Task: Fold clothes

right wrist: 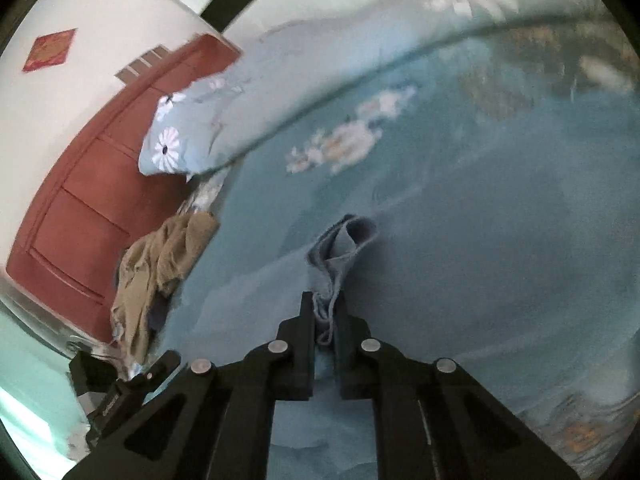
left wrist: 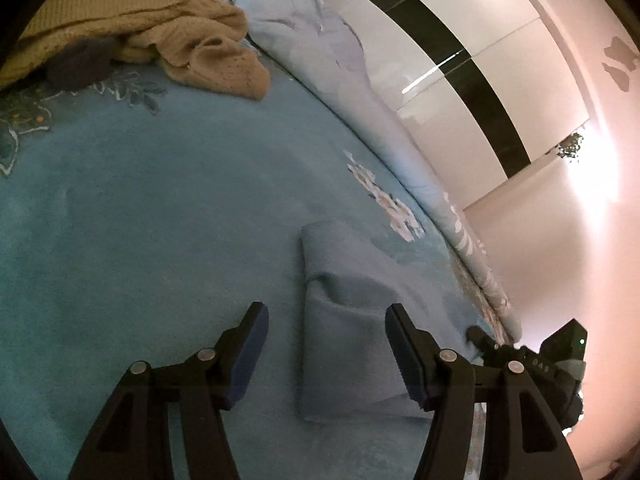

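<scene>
Your right tool is clamped on the blue cloth — left tool wide apart above the folded part, on the bed.

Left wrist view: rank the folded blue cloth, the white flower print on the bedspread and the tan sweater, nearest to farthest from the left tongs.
1. Folded blue cloth, between the open left tongs.
2. White flower print, ahead and right, near the bed edge.
3. Tan sweater, far ahead, upper left.
</scene>
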